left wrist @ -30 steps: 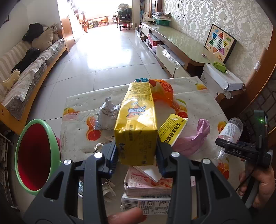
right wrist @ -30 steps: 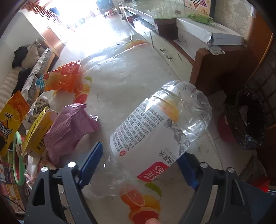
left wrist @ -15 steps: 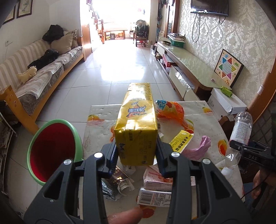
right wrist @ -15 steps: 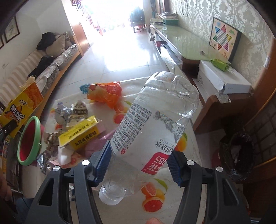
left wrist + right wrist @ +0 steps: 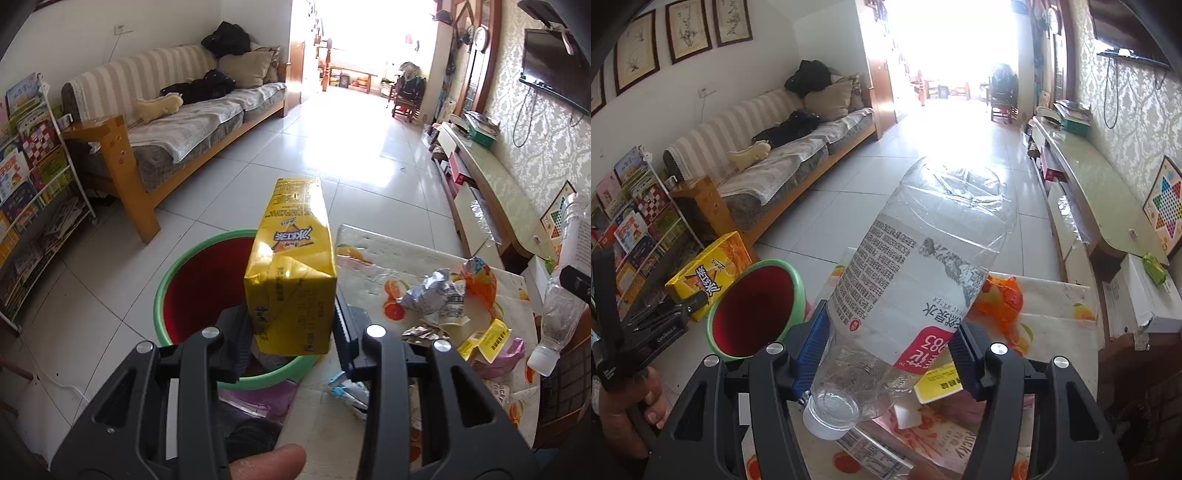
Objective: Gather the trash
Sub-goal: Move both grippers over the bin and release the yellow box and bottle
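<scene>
My left gripper (image 5: 293, 338) is shut on a yellow drink carton (image 5: 291, 266), held above the near rim of the green bin with a red inside (image 5: 199, 280). In the right wrist view the same yellow carton (image 5: 709, 275) hangs left of the bin (image 5: 753, 310). My right gripper (image 5: 890, 354) is shut on a crushed clear plastic bottle (image 5: 916, 266), cap end toward me, above the table. That bottle (image 5: 561, 295) shows at the right edge of the left wrist view. Wrappers (image 5: 439, 295), a yellow box (image 5: 484, 336) and a pink bag (image 5: 498, 358) lie on the fruit-print table (image 5: 369, 254).
A sofa (image 5: 192, 122) and a book rack (image 5: 33, 177) stand at the left. A low cabinet (image 5: 491, 173) runs along the right wall, with white boxes (image 5: 1145, 295) beside the table. Tiled floor (image 5: 332, 147) stretches ahead. A hand (image 5: 624, 398) holds the left gripper.
Both grippers rose and swung left. The carton went from over the table to over the bin's rim. The bottle, lifted off the table, now points toward the bin.
</scene>
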`<control>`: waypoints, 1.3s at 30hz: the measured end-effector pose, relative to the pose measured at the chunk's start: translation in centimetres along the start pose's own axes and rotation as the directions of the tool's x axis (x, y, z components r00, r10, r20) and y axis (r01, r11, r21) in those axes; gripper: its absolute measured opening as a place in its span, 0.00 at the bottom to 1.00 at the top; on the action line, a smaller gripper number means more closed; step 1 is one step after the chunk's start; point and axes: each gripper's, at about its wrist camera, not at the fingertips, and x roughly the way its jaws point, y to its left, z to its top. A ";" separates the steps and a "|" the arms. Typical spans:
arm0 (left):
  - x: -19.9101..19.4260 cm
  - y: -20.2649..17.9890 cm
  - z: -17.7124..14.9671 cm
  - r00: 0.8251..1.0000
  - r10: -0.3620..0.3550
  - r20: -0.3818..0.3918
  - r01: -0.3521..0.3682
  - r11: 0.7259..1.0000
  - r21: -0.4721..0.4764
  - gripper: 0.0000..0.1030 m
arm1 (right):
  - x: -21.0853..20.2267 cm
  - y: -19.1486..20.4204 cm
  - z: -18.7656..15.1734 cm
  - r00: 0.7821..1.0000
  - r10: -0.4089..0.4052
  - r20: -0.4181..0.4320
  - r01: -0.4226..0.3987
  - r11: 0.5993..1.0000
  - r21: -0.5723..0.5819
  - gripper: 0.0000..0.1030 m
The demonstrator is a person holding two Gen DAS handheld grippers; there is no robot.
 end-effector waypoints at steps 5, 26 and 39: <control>2.4 3.8 -0.2 0.999 0.014 -0.050 -0.017 0.998 -0.061 0.36 | 4.0 5.4 1.6 0.997 0.062 -0.035 -0.064 0.996 -0.066 0.56; 1.9 10.8 -1.1 0.987 0.160 0.001 -0.157 0.972 -0.173 0.95 | 16.9 18.7 2.8 0.971 0.169 -0.170 -0.204 0.954 -0.221 0.56; 0.8 13.6 -1.4 0.981 0.193 -0.008 -0.190 0.953 -0.235 0.96 | 20.3 22.8 1.4 0.967 0.126 -0.222 -0.185 0.945 -0.271 0.92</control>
